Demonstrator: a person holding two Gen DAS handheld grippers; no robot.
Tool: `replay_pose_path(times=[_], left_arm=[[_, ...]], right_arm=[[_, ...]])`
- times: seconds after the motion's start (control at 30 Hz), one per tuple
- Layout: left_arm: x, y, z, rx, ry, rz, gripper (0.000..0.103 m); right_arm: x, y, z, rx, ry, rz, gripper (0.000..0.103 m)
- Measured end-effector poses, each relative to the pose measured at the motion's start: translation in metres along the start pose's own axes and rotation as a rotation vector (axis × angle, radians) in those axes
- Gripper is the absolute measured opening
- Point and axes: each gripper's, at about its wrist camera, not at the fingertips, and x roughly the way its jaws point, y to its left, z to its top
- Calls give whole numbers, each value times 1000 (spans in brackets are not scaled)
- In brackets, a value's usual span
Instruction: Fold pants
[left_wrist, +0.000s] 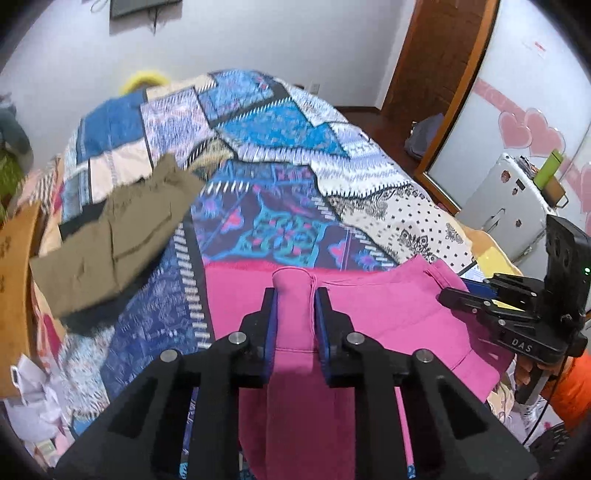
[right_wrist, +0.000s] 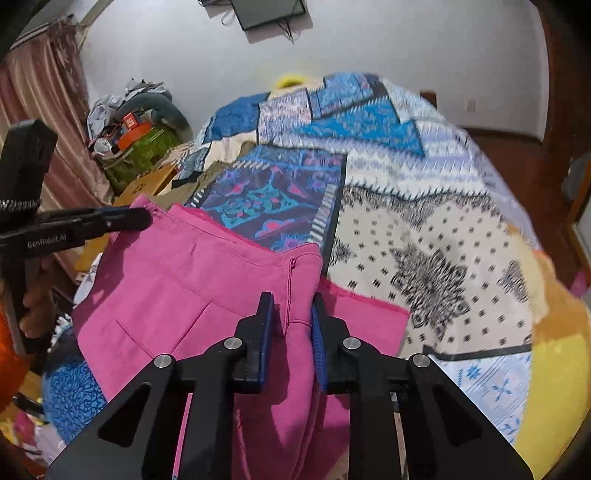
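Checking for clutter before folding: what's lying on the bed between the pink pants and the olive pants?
Only patterned bedspread separates the pink pants from the olive pants, seen in the left wrist view.

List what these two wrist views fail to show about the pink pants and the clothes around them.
- Pink pants: the legs run off the bottom edge of both wrist views, behind the left tool and the right tool.
- Olive garment: motion blur in the left view; type unreadable.
- Fabric inside each grip: the pads hide how many layers are pinched.

"DAS" in pale letters on right claw (left_wrist: 469, 300) body, left wrist view. "GenRobot.AI" on left claw (right_wrist: 142, 218) body, right wrist view.
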Motion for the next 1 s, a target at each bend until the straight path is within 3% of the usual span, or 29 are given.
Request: replay_pose_path(times=[0.17, 0.3, 0.57, 0.7, 0.9, 1.0], left_arm=[[23, -6, 8, 52, 34, 41, 20], [55, 4, 3, 9, 116, 64, 26], [35, 19, 8, -27, 107, 42, 44], [12, 20, 10, 2, 48, 88, 58], [-6, 26, 8, -12, 11, 148, 66], [-10, 35, 3, -46, 8, 140, 72]], right_arm=[[8, -9, 1, 37, 9, -44, 15], [18, -16, -3, 75, 39, -56, 16], [5, -13, 2, 56, 50, -57, 21], [-6, -7, 4, 20, 34, -99, 33], [-22, -3, 0, 30, 19, -117, 59], [-26, -4, -4, 46, 14, -124, 69]])
